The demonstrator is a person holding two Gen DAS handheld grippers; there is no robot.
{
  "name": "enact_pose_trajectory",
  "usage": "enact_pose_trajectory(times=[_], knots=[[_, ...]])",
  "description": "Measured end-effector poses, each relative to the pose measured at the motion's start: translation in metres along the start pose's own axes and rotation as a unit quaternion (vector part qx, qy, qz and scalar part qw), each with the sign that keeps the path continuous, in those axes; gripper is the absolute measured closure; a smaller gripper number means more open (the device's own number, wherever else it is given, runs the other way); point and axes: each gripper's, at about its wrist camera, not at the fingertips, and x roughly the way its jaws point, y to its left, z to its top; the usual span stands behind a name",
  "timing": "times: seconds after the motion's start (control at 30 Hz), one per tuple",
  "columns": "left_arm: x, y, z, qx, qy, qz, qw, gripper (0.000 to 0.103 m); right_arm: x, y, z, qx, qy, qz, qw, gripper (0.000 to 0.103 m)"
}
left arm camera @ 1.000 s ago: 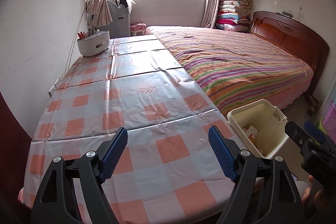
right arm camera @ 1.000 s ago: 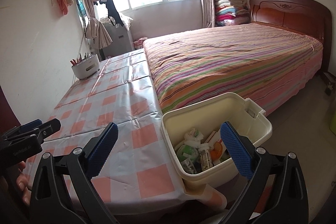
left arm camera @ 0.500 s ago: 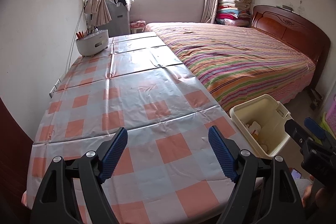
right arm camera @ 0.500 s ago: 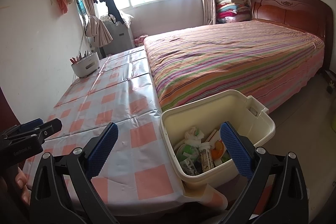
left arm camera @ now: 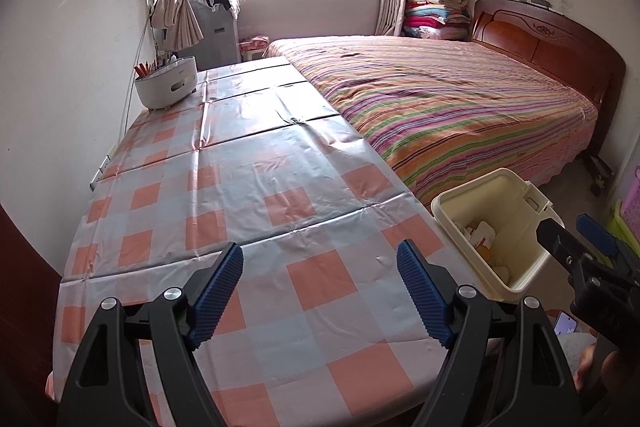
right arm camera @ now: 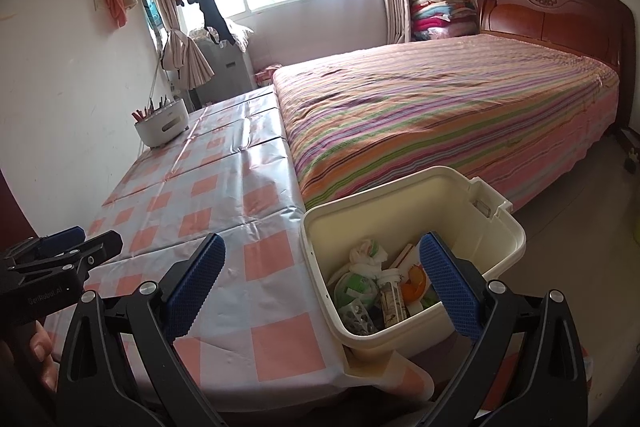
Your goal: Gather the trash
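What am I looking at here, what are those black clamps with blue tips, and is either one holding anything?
They are hand-held grippers, one in each of a person's hands, each with a camera looking along its fingers. One picture is from the left gripper, the other from the right gripper. Both are open and empty. Below is a table with a checked cloth, carrying only a white caddy at the far end. Beside the table's corner sits a cream bin already holding trash.

Your cream plastic bin, open-topped and upright just beside the table's right edge, holds the collected trash: crumpled white bags, a blister pack, a small bottle and orange pieces.
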Motion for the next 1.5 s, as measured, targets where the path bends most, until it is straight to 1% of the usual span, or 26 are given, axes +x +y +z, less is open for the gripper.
enact_pose_trajectory(times=[0.5,0.9,1.17,1.33,1.5], knots=[[0.003,-0.016,0.002,0.019,0.008,-0.001,0.9998,0.026,0.002,-0.010,-0.001,0.011,0.004,-0.002,1.000,0.007],[0.003,-0.031,0.002,0.038,0.007,-0.010,0.9992,0.026,-0.002,-0.020,-0.003,0.022,0.002,-0.006,1.000,0.007],[-0.001,-0.042,0.002,0.054,-0.006,-0.027,0.9981,0.026,-0.003,-0.020,-0.004,0.026,0.002,-0.009,1.000,0.007],[-0.001,-0.045,0.002,0.048,-0.002,-0.057,0.9972,0.026,-0.004,-0.022,-0.004,0.027,0.003,-0.010,1.000,0.007],[-0.002,-0.045,0.001,0.049,-0.006,-0.054,0.9973,0.026,-0.005,-0.023,-0.004,0.029,0.003,-0.011,1.000,0.007]])
